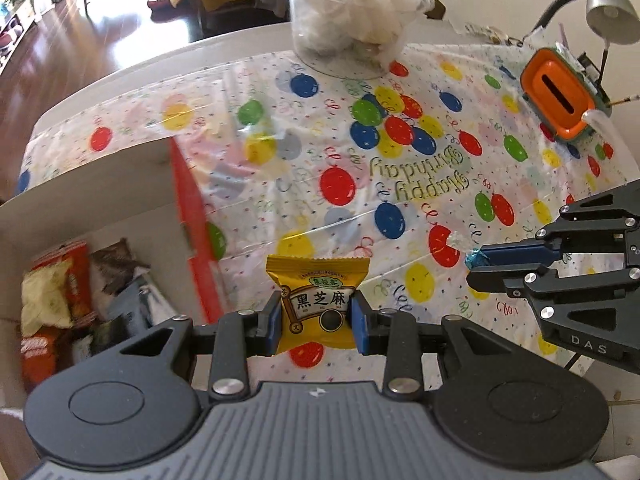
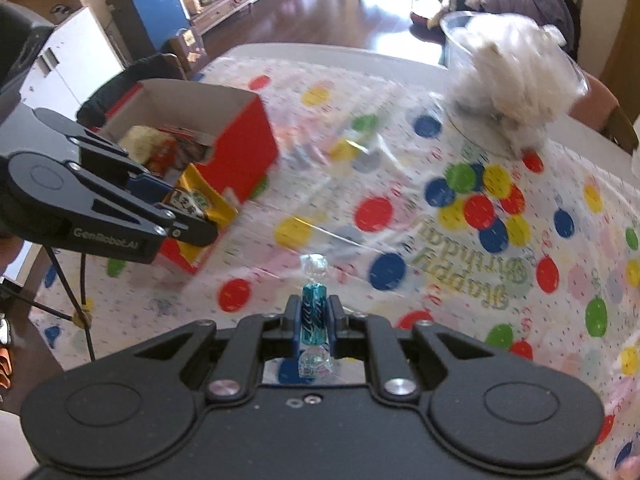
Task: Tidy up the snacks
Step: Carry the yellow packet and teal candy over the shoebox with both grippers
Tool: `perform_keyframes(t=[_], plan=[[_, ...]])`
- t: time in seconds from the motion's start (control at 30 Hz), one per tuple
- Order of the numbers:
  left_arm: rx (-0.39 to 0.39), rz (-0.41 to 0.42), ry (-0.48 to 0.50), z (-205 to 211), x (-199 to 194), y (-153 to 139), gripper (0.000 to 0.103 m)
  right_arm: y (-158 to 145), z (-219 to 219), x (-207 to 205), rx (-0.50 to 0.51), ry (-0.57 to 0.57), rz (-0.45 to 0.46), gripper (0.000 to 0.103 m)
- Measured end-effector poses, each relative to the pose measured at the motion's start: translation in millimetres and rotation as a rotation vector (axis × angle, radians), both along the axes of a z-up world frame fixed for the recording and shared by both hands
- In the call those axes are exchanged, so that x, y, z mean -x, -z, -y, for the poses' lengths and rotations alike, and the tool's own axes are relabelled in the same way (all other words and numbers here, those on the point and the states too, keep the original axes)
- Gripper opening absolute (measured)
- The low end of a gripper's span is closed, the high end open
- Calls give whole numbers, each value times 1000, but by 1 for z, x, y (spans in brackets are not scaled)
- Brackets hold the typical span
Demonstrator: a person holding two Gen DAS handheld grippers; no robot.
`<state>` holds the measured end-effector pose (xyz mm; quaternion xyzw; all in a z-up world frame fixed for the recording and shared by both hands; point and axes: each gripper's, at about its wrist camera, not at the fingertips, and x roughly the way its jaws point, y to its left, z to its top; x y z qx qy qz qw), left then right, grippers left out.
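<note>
My left gripper (image 1: 316,316) is shut on a yellow snack packet (image 1: 316,292) with black Chinese characters, held above the tablecloth just right of the red cardboard box (image 1: 188,216). The box holds several snack packets (image 1: 60,292). My right gripper (image 2: 314,312) is shut on a small blue wrapped candy (image 2: 313,312) with clear twisted ends. The right gripper also shows in the left wrist view (image 1: 476,268), at the right. The left gripper with the yellow packet (image 2: 200,204) shows in the right wrist view beside the box (image 2: 240,140).
A balloon-print birthday tablecloth (image 1: 400,184) covers the table. A clear tub of white wrappers (image 1: 348,12) stands at the far edge. An orange and green container (image 1: 560,92) and a grey lamp (image 1: 608,4) are at the far right.
</note>
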<state>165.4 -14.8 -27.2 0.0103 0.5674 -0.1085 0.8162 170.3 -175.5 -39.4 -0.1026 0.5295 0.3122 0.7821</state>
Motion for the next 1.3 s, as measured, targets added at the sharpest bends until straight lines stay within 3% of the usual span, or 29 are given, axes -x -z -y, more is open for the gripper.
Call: perform_keyframes(t=[0.4,0.73,1.3], plan=[[2,44,-82,-70,31,-25,33,-28,-73,15,-34,-72,52,11],[-11,63,-149,-133,44,-31,33,-31,-146,18,-37,-134,74,11],[-51,10,-229,-210,21,13,33,23,-230,-7,41,-122,24,11]])
